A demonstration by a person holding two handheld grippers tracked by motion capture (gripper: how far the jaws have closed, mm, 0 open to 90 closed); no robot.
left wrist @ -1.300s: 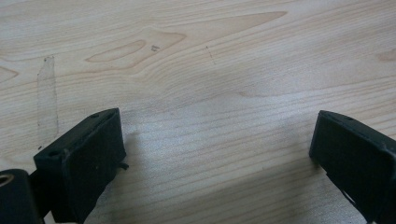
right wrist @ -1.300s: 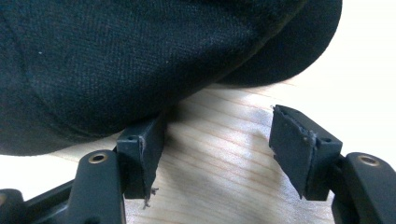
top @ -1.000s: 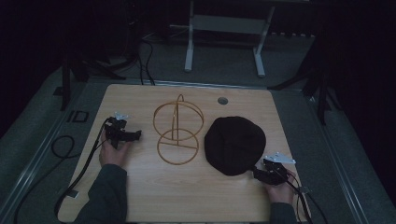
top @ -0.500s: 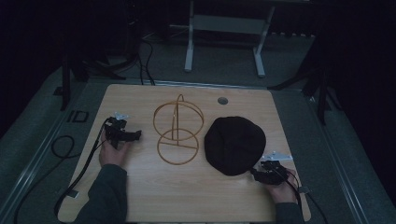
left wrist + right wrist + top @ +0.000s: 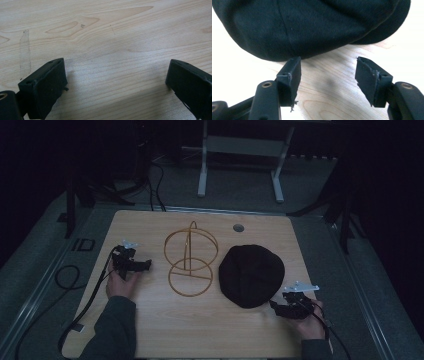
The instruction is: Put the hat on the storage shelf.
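A black cloth cap (image 5: 251,275) lies flat on the right half of the wooden table (image 5: 150,330). A golden wire stand (image 5: 190,263) made of rings stands at the table's middle. My right gripper (image 5: 276,306) is at the cap's near right edge, open, and in the right gripper view the cap (image 5: 312,25) lies just beyond its tips (image 5: 328,72), with bare wood between the jaws. My left gripper (image 5: 146,265) rests low at the left, pointing toward the wire stand, open over bare wood (image 5: 115,75).
A round grommet hole (image 5: 238,227) sits near the table's far edge. A cable (image 5: 85,305) trails from the left gripper off the table's left side. A white metal frame (image 5: 240,150) stands on the floor behind the table.
The right gripper has slid slightly left and nearer to the cap's edge. The left gripper has stayed in place.
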